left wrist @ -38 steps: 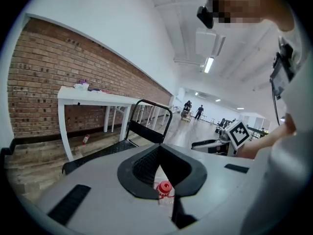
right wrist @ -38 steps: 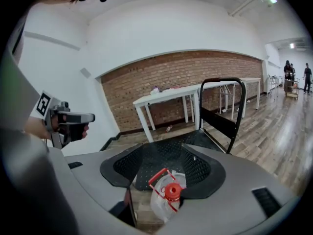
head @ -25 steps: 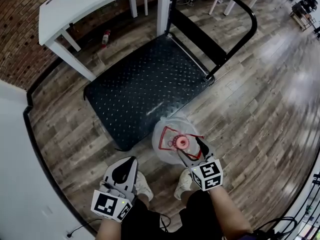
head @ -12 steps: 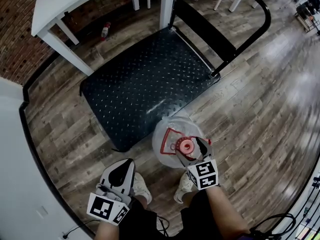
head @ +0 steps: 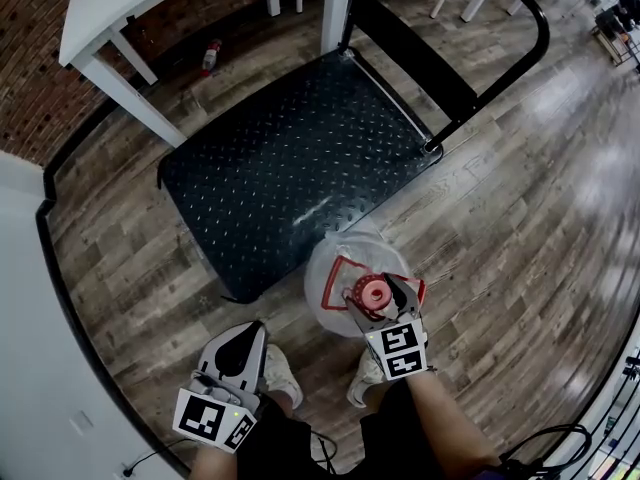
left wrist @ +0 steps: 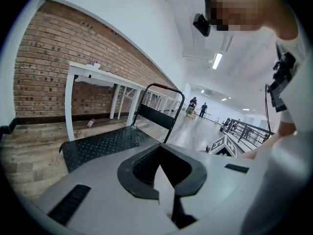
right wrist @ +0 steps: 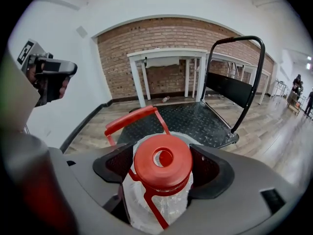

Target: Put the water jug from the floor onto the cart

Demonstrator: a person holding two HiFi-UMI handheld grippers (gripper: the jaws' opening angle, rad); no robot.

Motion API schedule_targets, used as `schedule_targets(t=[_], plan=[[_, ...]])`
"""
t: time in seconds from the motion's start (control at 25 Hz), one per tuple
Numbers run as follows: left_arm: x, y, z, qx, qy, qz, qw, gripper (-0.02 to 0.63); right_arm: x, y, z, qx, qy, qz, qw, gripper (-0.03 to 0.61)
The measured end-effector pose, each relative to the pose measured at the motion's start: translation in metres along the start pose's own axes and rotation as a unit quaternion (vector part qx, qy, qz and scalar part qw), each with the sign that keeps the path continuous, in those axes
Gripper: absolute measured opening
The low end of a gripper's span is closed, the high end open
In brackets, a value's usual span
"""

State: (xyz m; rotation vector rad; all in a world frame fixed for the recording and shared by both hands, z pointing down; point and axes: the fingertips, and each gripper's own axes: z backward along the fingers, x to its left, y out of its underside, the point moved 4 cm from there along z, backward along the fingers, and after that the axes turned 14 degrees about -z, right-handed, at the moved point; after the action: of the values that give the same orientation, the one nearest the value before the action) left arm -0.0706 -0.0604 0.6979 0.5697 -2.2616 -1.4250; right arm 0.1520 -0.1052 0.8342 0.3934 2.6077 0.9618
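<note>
The clear water jug [head: 335, 260] with a red cap [head: 371, 292] and a red carry handle [head: 333, 269] stands on the wood floor just in front of the black cart deck [head: 290, 168]. My right gripper [head: 378, 294] is over its neck. Its jaws have just been opening and stand wide on either side of the cap [right wrist: 163, 160], with a gap at the left pad. In the right gripper view the jug handle [right wrist: 131, 120] rises beyond the cap. My left gripper [head: 247, 334] hangs shut and empty at the lower left, by the person's shoe. Its tips [left wrist: 161, 153] point toward the cart [left wrist: 102, 142].
The cart's black push handle [head: 505, 53] rises at its far end. A white table [head: 120, 13] stands against the brick wall beyond the cart, with a small bottle [head: 208, 56] on the floor beneath it. The person's shoes [head: 285, 373] are right behind the jug. A white wall runs along the left.
My right gripper has come down and forward, so its jaws now flank the red cap instead of sitting behind it. The left gripper has sunk a little. The jug has not moved.
</note>
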Motion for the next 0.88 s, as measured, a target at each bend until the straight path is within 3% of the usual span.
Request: schedule_targets(t=[0.2,0.48,0.88], plan=[[0.001,0.001,0.001,0.003,0.001,0.002,1.0,-0.002,-0.005,0.002,-0.004,-0.002,0.021,0.001,1.0,0.319],[0.006,-0.009,0.001,0.005,0.002,0.001,1.0,-0.002,-0.005,0.001,0.007,-0.016,0.037,-0.011,0.999,0.314],[0.02,-0.065,0.025,-0.002,-0.001,0.003,1.0,-0.002,0.016,-0.063,0.072,-0.036,0.046,-0.023,0.998,0.314]])
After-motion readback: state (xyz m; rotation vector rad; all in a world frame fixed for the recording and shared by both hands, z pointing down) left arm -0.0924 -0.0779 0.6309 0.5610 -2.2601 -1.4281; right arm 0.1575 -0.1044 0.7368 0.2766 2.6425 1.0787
